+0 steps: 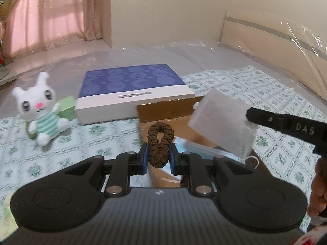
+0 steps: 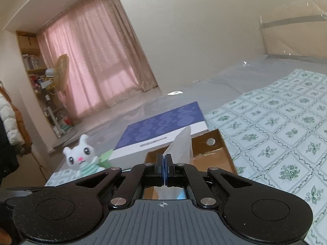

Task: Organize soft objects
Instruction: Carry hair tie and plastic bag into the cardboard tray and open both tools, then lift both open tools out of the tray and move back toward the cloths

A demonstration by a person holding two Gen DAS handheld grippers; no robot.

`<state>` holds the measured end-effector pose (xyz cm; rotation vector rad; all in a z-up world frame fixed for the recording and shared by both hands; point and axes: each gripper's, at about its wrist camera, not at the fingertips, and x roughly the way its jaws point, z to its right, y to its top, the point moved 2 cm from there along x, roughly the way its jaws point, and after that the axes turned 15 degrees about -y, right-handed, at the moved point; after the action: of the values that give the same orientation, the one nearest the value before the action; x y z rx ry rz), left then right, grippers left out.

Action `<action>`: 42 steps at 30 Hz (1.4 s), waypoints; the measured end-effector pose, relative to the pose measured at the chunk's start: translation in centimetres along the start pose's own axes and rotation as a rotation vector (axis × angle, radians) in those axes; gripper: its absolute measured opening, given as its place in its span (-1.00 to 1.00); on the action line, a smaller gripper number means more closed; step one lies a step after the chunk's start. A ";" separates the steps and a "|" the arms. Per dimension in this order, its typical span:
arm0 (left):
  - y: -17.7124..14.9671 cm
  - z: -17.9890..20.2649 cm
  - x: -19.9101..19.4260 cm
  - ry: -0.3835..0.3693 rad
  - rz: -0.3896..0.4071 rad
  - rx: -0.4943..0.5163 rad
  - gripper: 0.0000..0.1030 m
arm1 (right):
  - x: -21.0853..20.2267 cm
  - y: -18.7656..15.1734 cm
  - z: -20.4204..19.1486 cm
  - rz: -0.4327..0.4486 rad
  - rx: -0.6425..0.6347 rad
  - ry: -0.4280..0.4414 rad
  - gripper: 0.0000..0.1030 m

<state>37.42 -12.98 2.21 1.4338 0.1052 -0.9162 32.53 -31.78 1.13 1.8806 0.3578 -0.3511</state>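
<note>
Scrunchie point(image 1: 159, 143): brown, being pinched between the blue pads of the left gripper point(image 1: 158, 156), its loop standing up above the box point(image 1: 169, 110) at 12 o'clock.
Left gripper: closed partway, jaws pressing the scrunchie's lower half and nothing else.
Packet point(image 1: 222, 122): white soft pack, hanging tilted over the box at 2 o'clock of the left view.
Right gripper point(image 2: 164, 168): jaws nearly touching, nipping the packet point(image 2: 183, 145) by one thin edge.
Box: open brown cardboard, already holding a blue mask point(image 1: 196, 146); seemingly the place both loads are going.
Bunny point(image 1: 39, 107): sitting at 10 o'clock, leaning on a green block point(image 1: 67, 107), not yet collected.
Risk, packet: the grip is looking slim, so a jolt could be pulling it free and dropping it outside the box.
Risk, scrunchie: springy, so it may be bouncing off the mask and out on release.
Risk, grippers: both are crowding the same opening and could be knocking together.
Writing: "DAS" is showing on the right gripper's finger point(image 1: 286, 123); the print on the blue-lidded carton point(image 1: 132, 85) is too blurred to read.
</note>
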 end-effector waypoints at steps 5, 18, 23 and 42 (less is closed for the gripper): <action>1.1 0.2 4.0 -0.012 -0.036 -0.002 -0.64 | 3.0 0.8 1.5 -0.023 0.054 -0.001 -0.99; 0.7 -0.9 10.2 -0.021 -0.121 -0.030 -0.64 | 9.6 -0.7 4.2 -0.167 0.005 -0.069 -0.12; 0.5 -0.9 11.0 -0.034 -0.130 -0.034 -0.55 | 9.1 -1.7 4.4 -0.190 -0.036 -0.080 -0.11; -2.0 -1.2 6.6 -0.030 -0.149 -0.081 0.28 | 4.3 -2.9 3.9 -0.171 -0.120 -0.120 0.45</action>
<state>41.20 -14.79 -3.37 1.3501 0.2263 -1.0434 34.98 -34.21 -4.37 1.7074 0.4502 -0.5439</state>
